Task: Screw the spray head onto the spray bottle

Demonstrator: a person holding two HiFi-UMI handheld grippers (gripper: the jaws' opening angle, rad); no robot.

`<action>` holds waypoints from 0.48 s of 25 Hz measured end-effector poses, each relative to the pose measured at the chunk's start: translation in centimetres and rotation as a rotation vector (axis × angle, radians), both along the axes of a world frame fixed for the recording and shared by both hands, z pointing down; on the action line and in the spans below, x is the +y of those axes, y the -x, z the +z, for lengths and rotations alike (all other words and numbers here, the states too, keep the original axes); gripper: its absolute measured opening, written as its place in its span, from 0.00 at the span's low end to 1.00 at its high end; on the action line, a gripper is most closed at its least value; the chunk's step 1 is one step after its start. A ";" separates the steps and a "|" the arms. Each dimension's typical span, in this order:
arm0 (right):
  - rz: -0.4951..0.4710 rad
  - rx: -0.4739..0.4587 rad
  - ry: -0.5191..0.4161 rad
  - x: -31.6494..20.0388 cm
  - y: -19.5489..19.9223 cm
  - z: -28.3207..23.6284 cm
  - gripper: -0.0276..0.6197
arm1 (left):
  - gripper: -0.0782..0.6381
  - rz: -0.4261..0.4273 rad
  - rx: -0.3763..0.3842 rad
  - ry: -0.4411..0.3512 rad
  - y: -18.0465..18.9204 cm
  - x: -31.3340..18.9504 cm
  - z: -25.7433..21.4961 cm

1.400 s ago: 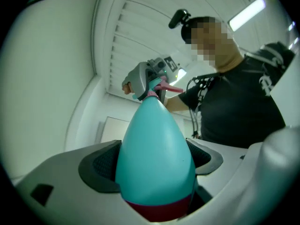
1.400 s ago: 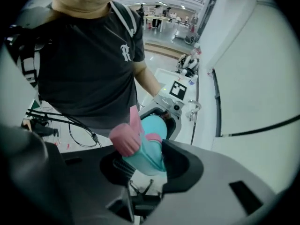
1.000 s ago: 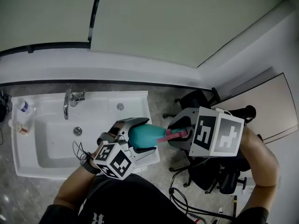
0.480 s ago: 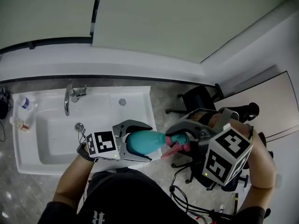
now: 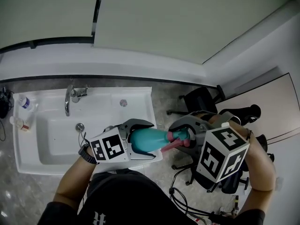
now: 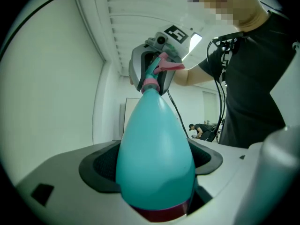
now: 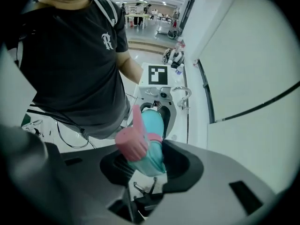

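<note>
A teal spray bottle (image 5: pixel 144 141) lies roughly level, its base in my left gripper (image 5: pixel 149 140), which is shut on it. In the left gripper view the bottle (image 6: pixel 154 149) fills the space between the jaws, and its neck points away toward the right gripper (image 6: pixel 151 74). The spray head (image 5: pixel 177 137), teal with a pink trigger, sits at the bottle's neck. My right gripper (image 5: pixel 182 136) is shut on it. In the right gripper view the spray head (image 7: pixel 140 146) lies between the jaws, with the bottle (image 7: pixel 153 118) and the left gripper (image 7: pixel 159 102) beyond.
A white sink (image 5: pixel 28 161) with a chrome faucet (image 5: pixel 70 97) lies below to the left, two small bottles (image 5: pixel 22 103) at its left edge. Black office chairs (image 5: pixel 197 100) and cables (image 5: pixel 187 205) are on the floor at the right. A wall runs along the top.
Both grippers have rolled about the bottle's axis. The right marker cube has swung lower and to the right, and the left cube has turned sideways. Bottle and spray head stay held between them.
</note>
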State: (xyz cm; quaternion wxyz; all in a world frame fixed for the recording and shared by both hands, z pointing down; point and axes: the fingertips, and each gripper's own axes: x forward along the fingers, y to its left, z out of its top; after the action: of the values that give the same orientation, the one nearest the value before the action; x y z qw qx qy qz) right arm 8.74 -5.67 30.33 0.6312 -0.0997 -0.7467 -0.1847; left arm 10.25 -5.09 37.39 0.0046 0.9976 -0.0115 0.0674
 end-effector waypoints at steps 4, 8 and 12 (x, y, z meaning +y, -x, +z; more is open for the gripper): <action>0.011 0.014 -0.005 -0.2 -0.3 -0.1 0.25 | 0.70 -0.007 0.023 0.002 0.1 0.0 -0.4; 0.021 0.012 0.001 0.0 0.0 0.2 0.25 | 0.70 -0.019 0.018 -0.010 0.2 0.0 -0.6; 0.141 0.012 0.017 -0.7 0.1 0.2 0.25 | 0.70 -0.095 -0.009 -0.043 0.5 -0.9 -0.7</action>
State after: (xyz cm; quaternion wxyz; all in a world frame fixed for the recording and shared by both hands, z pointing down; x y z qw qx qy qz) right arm 8.63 -6.34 30.55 0.6462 -0.0533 -0.7496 -0.1329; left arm 9.78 -5.97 36.72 -0.0139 0.9955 -0.0603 0.0714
